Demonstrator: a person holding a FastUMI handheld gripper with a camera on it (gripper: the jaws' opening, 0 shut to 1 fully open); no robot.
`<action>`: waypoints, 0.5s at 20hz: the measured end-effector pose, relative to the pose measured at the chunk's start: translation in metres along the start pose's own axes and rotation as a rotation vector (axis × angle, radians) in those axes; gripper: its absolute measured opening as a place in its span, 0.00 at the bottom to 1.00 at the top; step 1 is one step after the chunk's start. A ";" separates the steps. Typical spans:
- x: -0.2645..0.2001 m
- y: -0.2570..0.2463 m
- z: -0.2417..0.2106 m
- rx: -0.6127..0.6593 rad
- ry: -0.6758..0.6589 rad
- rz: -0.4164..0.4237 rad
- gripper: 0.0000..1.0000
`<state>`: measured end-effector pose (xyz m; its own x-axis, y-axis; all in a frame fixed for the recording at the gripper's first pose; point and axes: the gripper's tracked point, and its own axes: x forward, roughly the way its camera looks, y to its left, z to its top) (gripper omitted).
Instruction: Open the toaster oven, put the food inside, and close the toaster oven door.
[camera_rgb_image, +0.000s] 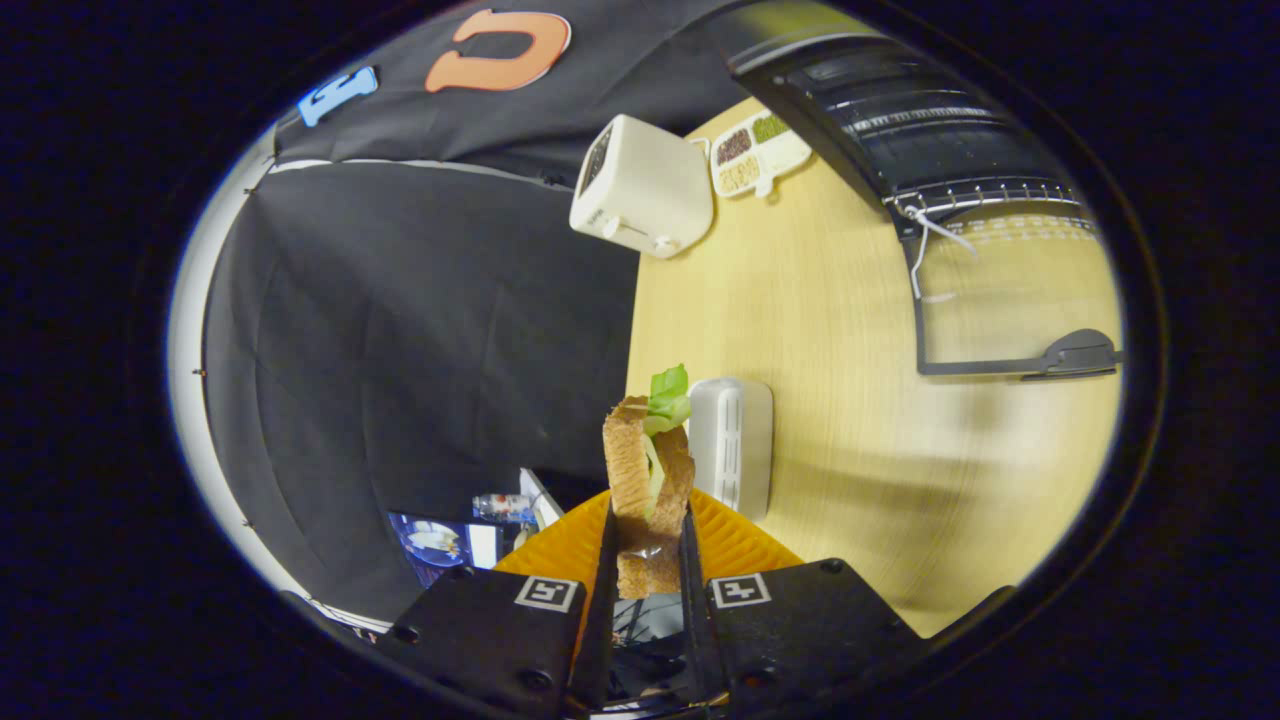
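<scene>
My gripper (648, 530) is shut on a sandwich (647, 480) of brown bread with green lettuce sticking out of its far end; both fingers press its sides. The sandwich hangs above an orange plate (735, 540) that lies just beneath and ahead of the fingers. Far beyond, across the wooden table (850, 400), stands the black toaster oven (890, 110) with its glass door (1010, 290) swung down fully open, the handle (1075, 355) at the door's near end and the wire rack visible inside.
A white box-like device (735, 445) lies on the table just past the plate. A white pop-up toaster (640, 185) and a divided tray of grains (757, 152) sit at the far side near the oven. Below the table edge are a bottle and other items (470, 525).
</scene>
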<state>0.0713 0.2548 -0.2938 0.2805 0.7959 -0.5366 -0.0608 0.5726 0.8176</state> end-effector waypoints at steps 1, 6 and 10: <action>-0.012 0.001 0.005 -0.008 -0.031 0.011 0.35; -0.081 -0.027 0.048 0.011 -0.228 0.001 0.35; -0.122 -0.074 0.082 0.053 -0.390 -0.042 0.35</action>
<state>0.1205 0.0990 -0.2712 0.6253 0.6316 -0.4584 0.0050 0.5841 0.8117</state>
